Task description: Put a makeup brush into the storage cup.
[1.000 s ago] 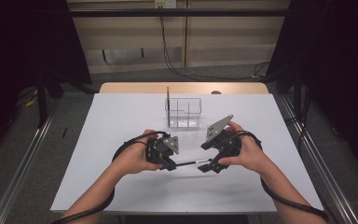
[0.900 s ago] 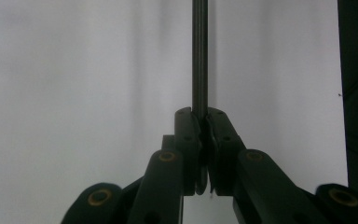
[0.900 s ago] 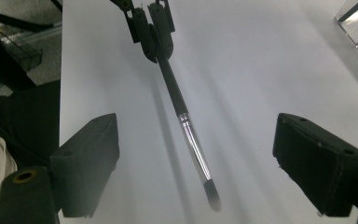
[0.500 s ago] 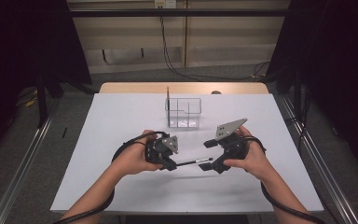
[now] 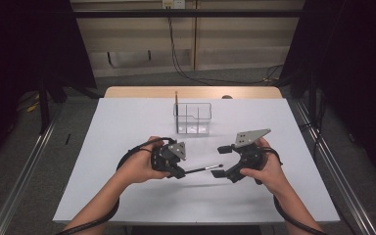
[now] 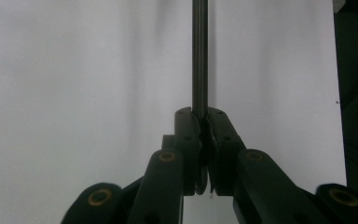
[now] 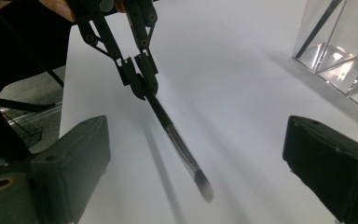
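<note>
Currently my left gripper (image 5: 180, 172) pinches the makeup brush (image 5: 203, 169) by its handle; my right gripper (image 7: 196, 154), jaws just opened wide, has released it.

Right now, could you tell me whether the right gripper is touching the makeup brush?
Apart. The right gripper view shows the right gripper open, with the makeup brush between its jaws and clear of both.

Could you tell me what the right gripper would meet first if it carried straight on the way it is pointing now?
Most likely the brush held by the left gripper: its bristle tip hangs between the open jaws of the right gripper. Beyond it lies the white table; depth is hard to judge.
</note>
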A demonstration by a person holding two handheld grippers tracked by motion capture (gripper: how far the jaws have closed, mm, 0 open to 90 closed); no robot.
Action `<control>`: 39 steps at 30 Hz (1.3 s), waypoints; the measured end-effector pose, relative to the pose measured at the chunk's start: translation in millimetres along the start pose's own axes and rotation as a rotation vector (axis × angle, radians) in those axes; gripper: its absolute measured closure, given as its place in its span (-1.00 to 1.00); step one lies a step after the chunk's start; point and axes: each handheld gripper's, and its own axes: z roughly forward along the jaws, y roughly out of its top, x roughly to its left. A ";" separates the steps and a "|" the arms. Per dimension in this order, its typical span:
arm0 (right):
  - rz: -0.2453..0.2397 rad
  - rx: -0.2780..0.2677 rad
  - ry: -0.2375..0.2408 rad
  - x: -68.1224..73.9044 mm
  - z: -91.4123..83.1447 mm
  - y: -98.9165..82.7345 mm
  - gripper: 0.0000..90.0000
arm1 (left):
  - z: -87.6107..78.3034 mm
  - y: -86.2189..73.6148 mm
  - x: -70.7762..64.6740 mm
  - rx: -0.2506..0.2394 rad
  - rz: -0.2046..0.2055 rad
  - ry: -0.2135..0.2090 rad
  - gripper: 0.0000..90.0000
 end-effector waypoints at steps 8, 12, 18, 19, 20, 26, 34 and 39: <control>0.009 -0.056 -0.002 0.4 -2.3 -5.9 -0.86 | -0.8 -1.2 0.4 -0.020 -0.007 -0.010 0.87; 0.015 -0.065 -0.002 -0.5 -2.1 -7.7 -0.87 | -2.2 -1.3 0.8 -0.025 -0.006 -0.013 0.87; 0.020 -0.083 -0.005 -1.3 -3.2 -7.8 -0.86 | -3.7 -4.8 2.1 -0.060 -0.017 -0.014 0.87; 0.018 -0.091 -0.006 -1.3 -3.3 -7.7 -0.86 | -2.8 -5.9 1.4 -0.079 -0.022 0.002 0.87; 0.018 -0.101 -0.012 -1.2 -3.8 -7.7 -0.85 | -2.7 -6.8 1.4 -0.087 -0.030 -0.005 0.87; 0.030 -0.119 -0.011 -3.0 -3.9 -8.5 -0.85 | -2.4 -11.8 2.0 -0.133 -0.046 -0.007 0.87; 0.033 -0.131 -0.010 -2.8 -2.5 -8.5 -0.85 | -3.0 -18.5 3.8 -0.254 -0.095 -0.009 0.87; 0.034 -0.161 -0.004 -2.7 -2.5 -7.0 -0.85 | -3.5 -20.0 4.5 -0.323 -0.120 0.007 0.87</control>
